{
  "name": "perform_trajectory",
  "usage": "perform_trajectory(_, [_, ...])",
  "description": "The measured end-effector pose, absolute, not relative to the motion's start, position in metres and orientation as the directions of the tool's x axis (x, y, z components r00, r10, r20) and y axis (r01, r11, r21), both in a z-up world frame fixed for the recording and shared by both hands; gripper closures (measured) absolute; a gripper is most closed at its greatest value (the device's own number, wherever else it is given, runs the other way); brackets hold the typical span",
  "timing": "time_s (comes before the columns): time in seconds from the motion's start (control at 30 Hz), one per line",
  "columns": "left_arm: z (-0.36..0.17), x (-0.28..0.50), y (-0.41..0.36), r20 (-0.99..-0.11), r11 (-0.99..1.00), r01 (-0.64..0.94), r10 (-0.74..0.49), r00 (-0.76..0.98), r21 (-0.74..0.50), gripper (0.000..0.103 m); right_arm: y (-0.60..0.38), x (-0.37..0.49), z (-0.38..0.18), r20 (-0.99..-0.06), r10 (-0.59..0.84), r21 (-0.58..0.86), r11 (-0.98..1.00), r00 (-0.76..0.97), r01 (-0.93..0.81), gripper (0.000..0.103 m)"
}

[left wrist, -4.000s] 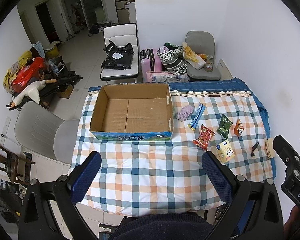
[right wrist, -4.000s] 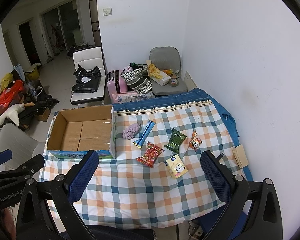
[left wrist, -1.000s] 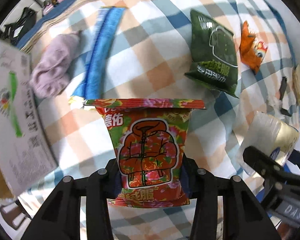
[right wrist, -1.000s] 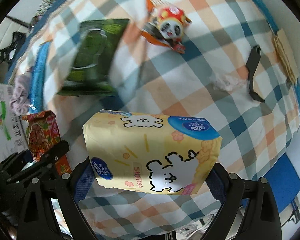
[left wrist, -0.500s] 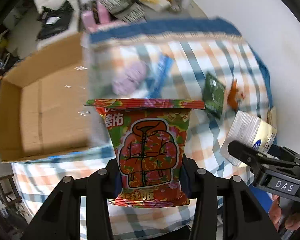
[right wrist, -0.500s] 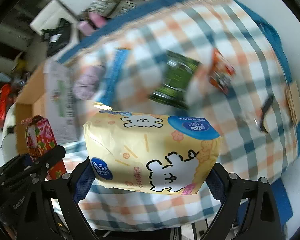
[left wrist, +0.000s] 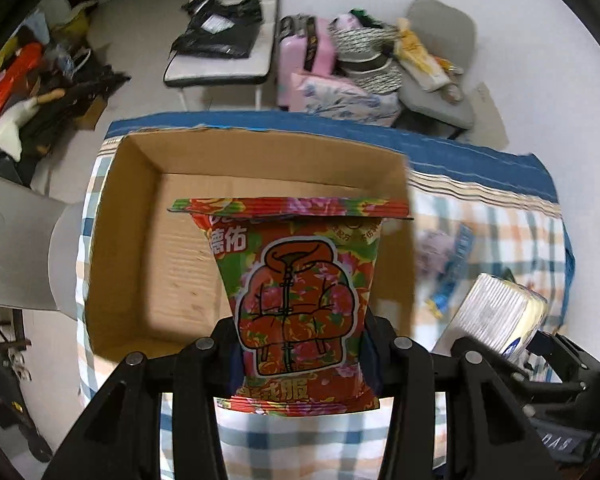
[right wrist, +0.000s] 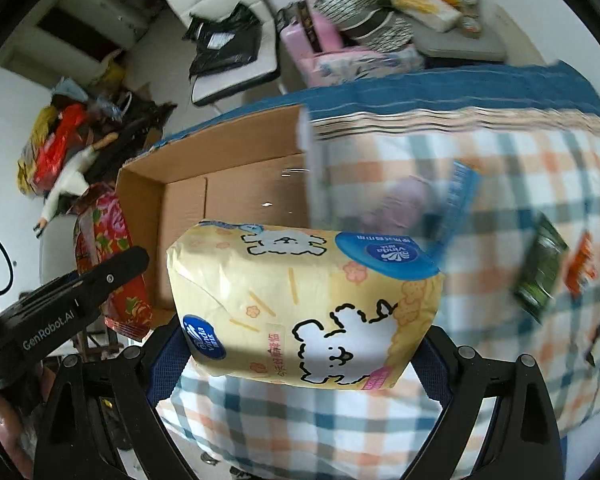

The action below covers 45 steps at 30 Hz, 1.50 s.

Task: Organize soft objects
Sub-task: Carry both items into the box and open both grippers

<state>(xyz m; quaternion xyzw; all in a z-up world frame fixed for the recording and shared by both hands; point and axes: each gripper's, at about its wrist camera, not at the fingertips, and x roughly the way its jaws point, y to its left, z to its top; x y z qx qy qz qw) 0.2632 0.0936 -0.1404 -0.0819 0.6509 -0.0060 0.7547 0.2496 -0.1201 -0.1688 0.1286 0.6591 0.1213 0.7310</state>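
Note:
My left gripper (left wrist: 300, 356) is shut on a red flowery packet (left wrist: 296, 292) and holds it above the near edge of the open cardboard box (left wrist: 140, 240). My right gripper (right wrist: 296, 356) is shut on a yellow tissue pack (right wrist: 304, 304), held above the checked tablecloth just right of the box (right wrist: 236, 196). The tissue pack also shows in the left wrist view (left wrist: 496, 316), and the red packet in the right wrist view (right wrist: 108, 264). A purple cloth (right wrist: 400, 200), a blue strip packet (right wrist: 460, 192), a green packet (right wrist: 540, 272) and an orange packet (right wrist: 580, 264) lie on the cloth.
The box bottom is bare cardboard. Behind the table stand a white chair (left wrist: 228, 20) with a black bag, a pink suitcase (left wrist: 304, 56) and a grey chair (left wrist: 440, 64) piled with things. A grey chair (left wrist: 16, 248) stands at the left.
Both grippers have swung left toward the box with their packs held. The left one now holds the red packet over the box; the view sits lower and closer to it.

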Motion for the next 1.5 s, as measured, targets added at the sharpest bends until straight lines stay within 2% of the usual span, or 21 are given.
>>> perform_trajectory(0.2, [-0.196,0.321,0.14,-0.985,0.978,-0.112,-0.172,0.032,-0.175,0.061,-0.055,0.305,-0.206,-0.956,0.293,0.292,0.955,0.026,-0.043,0.007])
perform_trajectory(0.3, [-0.216,0.342,0.15,-0.989,0.985,-0.084,-0.151,-0.002,-0.15,0.061,-0.036,0.323,-0.219,-0.965,0.261,0.261,0.964,0.004,-0.049,0.007])
perform_trajectory(0.7, [-0.257,0.38,0.15,-0.978,0.981,-0.005,-0.192,-0.081,-0.192,0.06,0.001,0.362,-0.255,-0.994,0.104,0.108,0.991,-0.045,-0.082,0.005])
perform_trajectory(0.77, [-0.26,0.382,0.147,-0.976,0.98,0.005,-0.198,-0.089,-0.199,0.059,0.0,0.364,-0.256,-0.995,0.089,0.092,0.992,-0.039,-0.081,0.002])
perform_trajectory(0.97, [-0.263,0.385,0.144,-0.978,0.981,0.02,-0.189,-0.092,-0.192,0.046,0.0,0.371,-0.252,-0.998,0.066,0.067,0.995,-0.015,-0.08,0.0])
perform_trajectory(1.07, [-0.258,0.383,0.148,-0.978,0.981,0.009,-0.195,-0.072,-0.196,0.027,-0.004,0.369,-0.247,-0.997,0.08,0.081,0.994,-0.003,-0.069,0.0])
perform_trajectory(1.1, [-0.256,0.381,0.149,-0.978,0.98,0.005,-0.2,-0.066,-0.201,0.016,-0.005,0.367,-0.245,-0.997,0.081,0.081,0.994,0.003,-0.071,0.0])
perform_trajectory(1.27, [-0.238,0.365,0.153,-0.979,0.98,-0.009,-0.201,-0.025,-0.2,0.008,-0.004,0.349,-0.23,-0.997,0.07,0.065,0.993,0.045,-0.097,0.0])
perform_trajectory(1.4, [-0.218,0.343,0.155,-0.984,0.985,-0.003,-0.174,0.028,-0.174,0.007,-0.008,0.327,-0.22,-0.995,0.084,0.079,0.993,0.051,-0.09,0.0])
perform_trajectory(1.5, [-0.195,0.319,0.157,-0.988,0.995,0.008,-0.103,0.111,-0.103,0.007,-0.01,0.306,-0.212,-0.993,0.104,0.1,0.992,0.052,-0.076,0.0])
